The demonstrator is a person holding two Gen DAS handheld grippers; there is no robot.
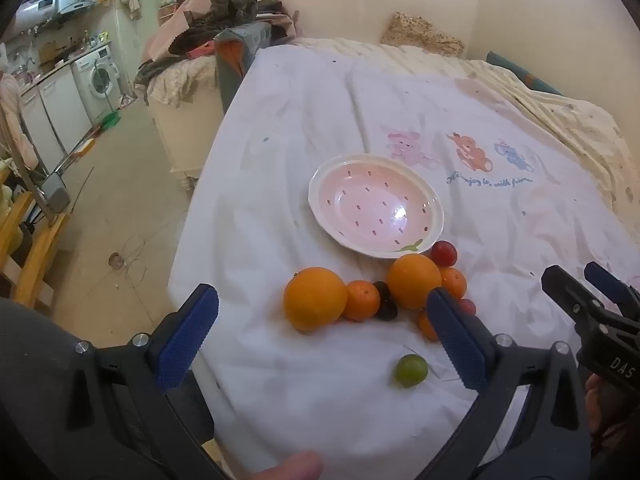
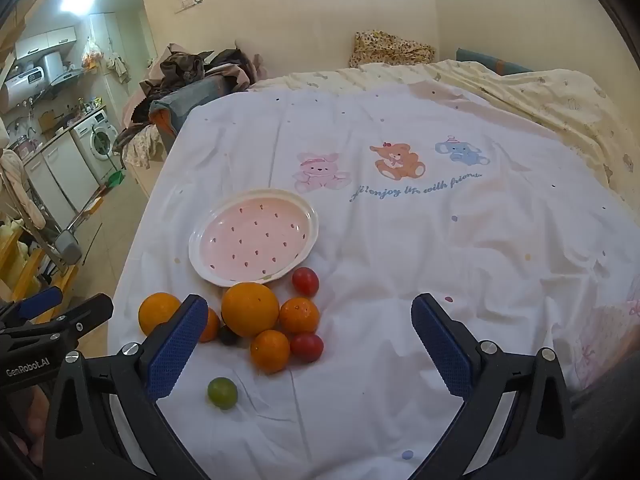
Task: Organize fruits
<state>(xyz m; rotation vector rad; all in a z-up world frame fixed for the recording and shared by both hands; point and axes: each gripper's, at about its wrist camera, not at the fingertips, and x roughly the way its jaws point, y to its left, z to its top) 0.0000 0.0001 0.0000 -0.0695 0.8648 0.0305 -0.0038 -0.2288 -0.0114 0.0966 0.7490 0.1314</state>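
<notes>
Near the bed's front edge, fruits (image 2: 256, 324) cluster beside the empty plate (image 2: 200, 240). Both the left gripper (image 1: 320, 336) and right gripper (image 2: 308, 344) gape empty; start, perhaps, with the loose green fruit (image 2: 222, 392).

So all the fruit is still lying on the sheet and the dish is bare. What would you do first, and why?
Probably lower the left tool, open and holding nothing, onto the nearest big orange. It sits almost between the fingers, while the pink plate just beyond holds no fruit yet.
</notes>
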